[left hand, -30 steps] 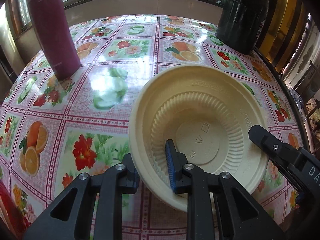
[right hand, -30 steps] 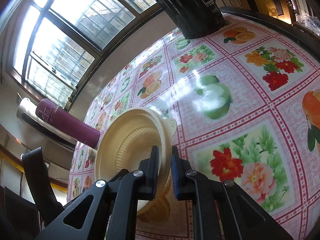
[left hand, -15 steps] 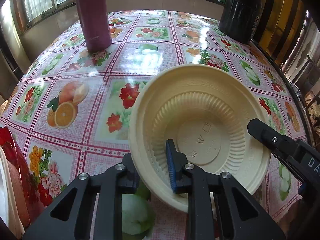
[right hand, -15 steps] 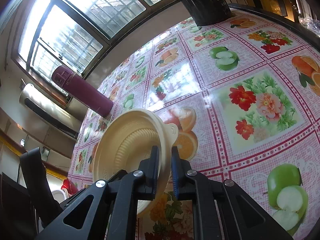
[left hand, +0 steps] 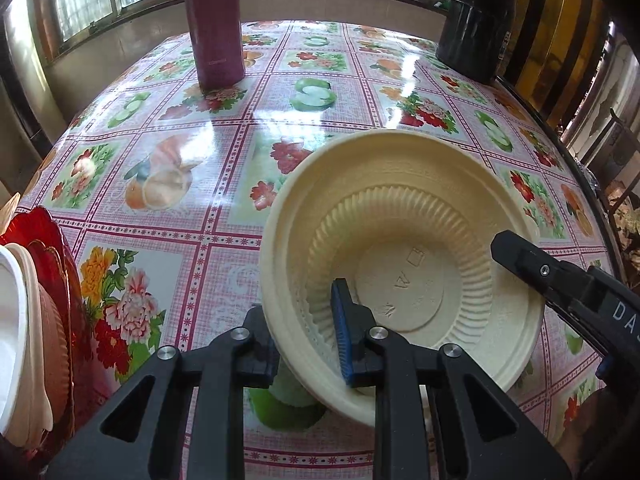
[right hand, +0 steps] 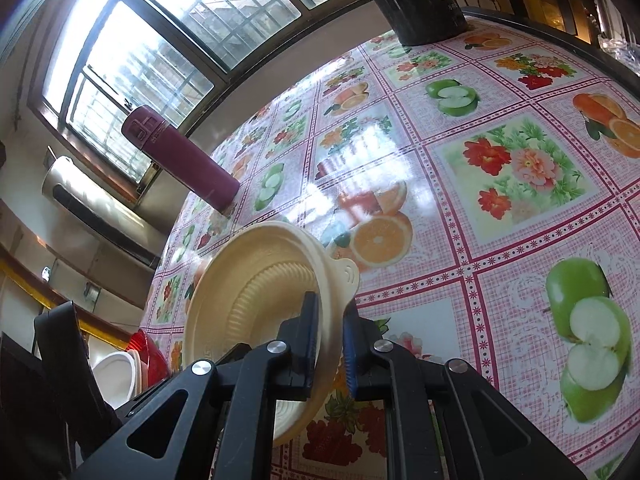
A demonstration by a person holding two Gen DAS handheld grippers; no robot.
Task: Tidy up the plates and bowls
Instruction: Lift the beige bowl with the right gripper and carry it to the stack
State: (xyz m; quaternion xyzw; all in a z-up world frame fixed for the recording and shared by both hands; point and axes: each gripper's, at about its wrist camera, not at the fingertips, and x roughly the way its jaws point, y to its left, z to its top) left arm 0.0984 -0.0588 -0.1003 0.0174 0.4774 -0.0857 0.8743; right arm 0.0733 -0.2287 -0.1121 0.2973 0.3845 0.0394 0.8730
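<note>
A cream ribbed bowl hangs tilted above the fruit-patterned tablecloth, held from two sides. My left gripper is shut on its near wall, with the blue pad inside the bowl and the other finger outside. My right gripper is shut on the rim of the bowl beside a small tab handle, and shows in the left wrist view as a black finger over the bowl's right edge. A stack of a red plate and pale dishes stands at the table's left edge.
A tall maroon flask stands at the far middle of the table and a black canister at the far right corner. Windows run behind the table. The red plate and white dishes sit low left in the right wrist view.
Both grippers carried the bowl back across the table, away from the flask and canister. The stack of red and pale dishes has come into view at the left.
</note>
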